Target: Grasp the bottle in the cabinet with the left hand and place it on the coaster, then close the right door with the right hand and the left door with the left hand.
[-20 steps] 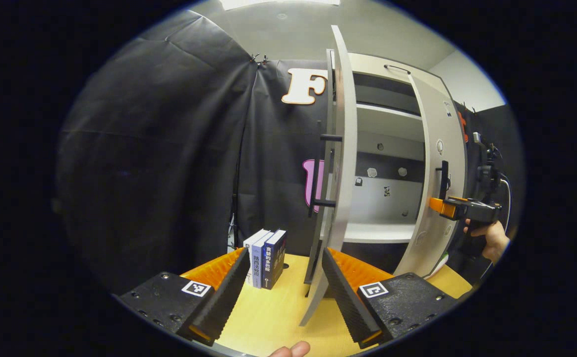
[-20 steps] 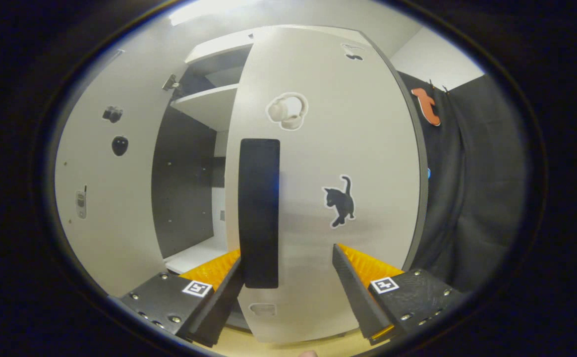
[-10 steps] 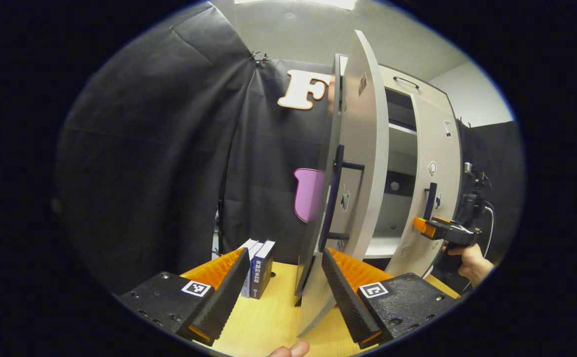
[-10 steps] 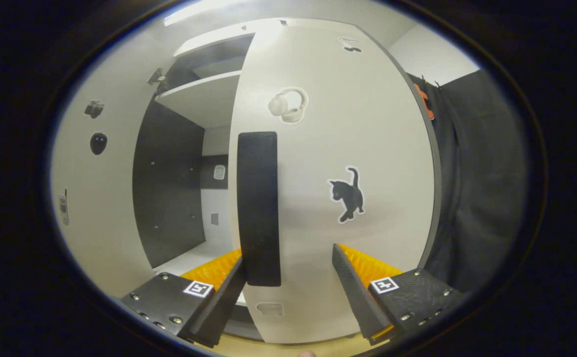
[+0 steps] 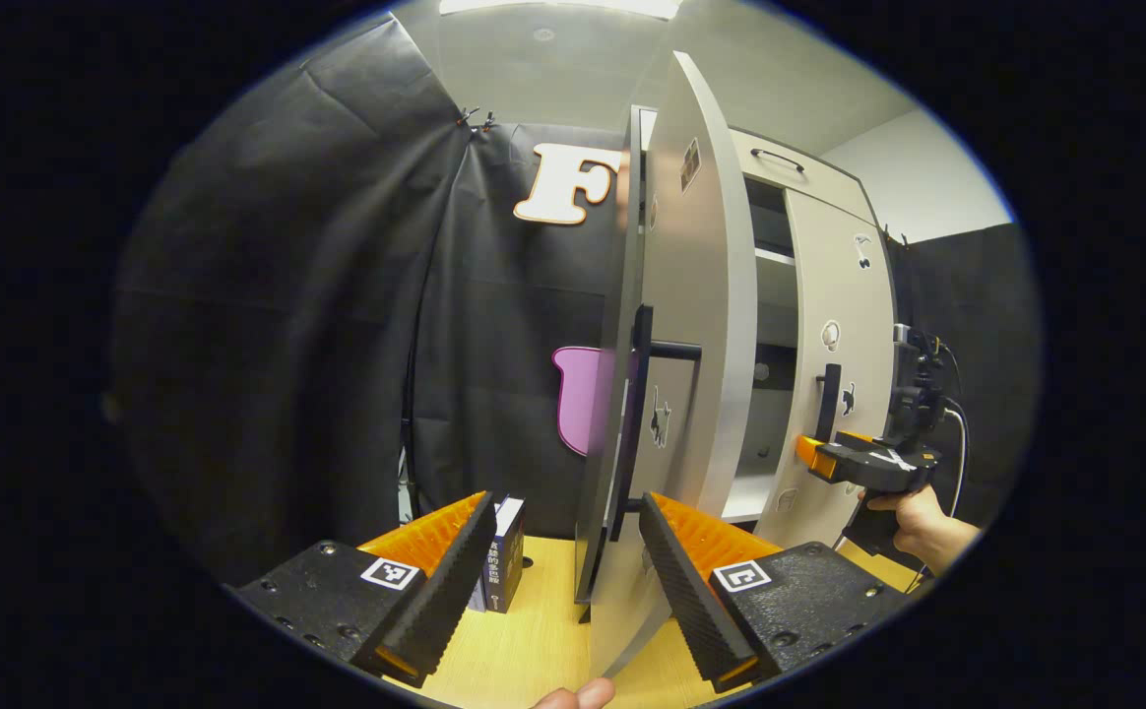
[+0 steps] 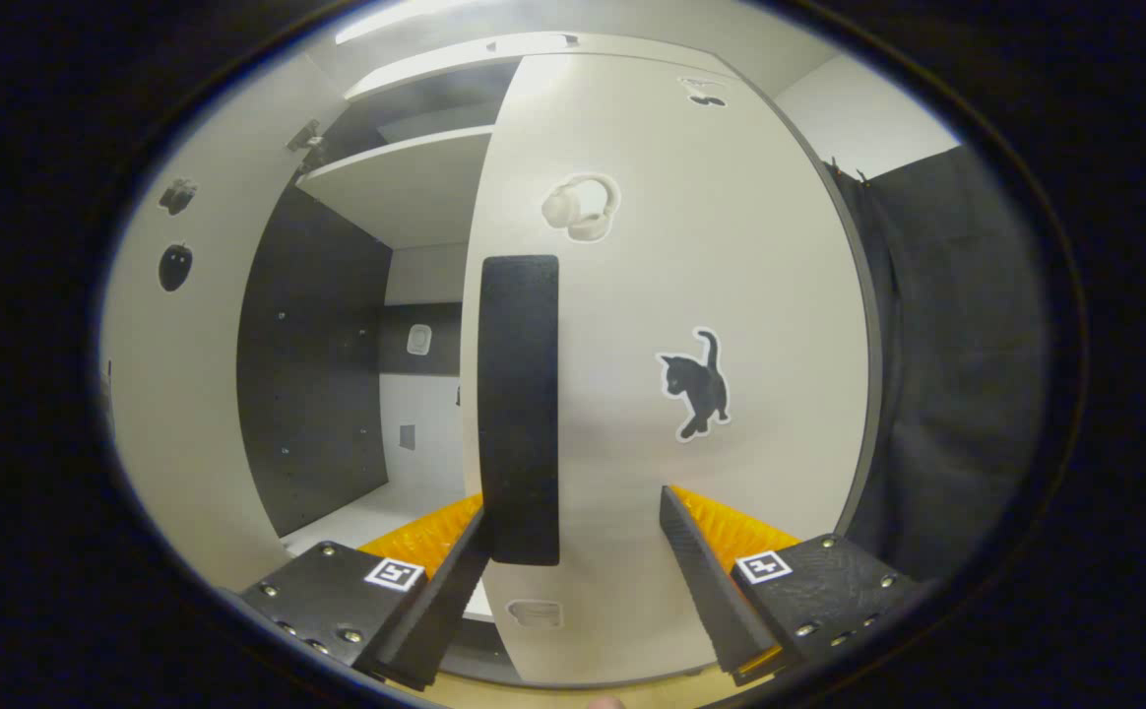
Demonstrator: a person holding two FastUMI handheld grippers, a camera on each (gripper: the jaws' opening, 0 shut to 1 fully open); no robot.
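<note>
At cabinet (image 6: 415, 187), right door (image 6: 691, 295) more closed

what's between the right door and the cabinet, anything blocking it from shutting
Nothing visible. The right door is nearly shut, and the gap beside its handle shows only bare shelf. The right gripper is open at the handle.

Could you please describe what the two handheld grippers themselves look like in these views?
Each gripper has two wedge-shaped fingers with ribbed faces, mounted on dark blocks with screw heads and small square black-and-white markers. That holds for the left gripper and the right gripper. In the left gripper view, the right gripper has a dark pistol-style body, a cable, and a bare hand.
</note>
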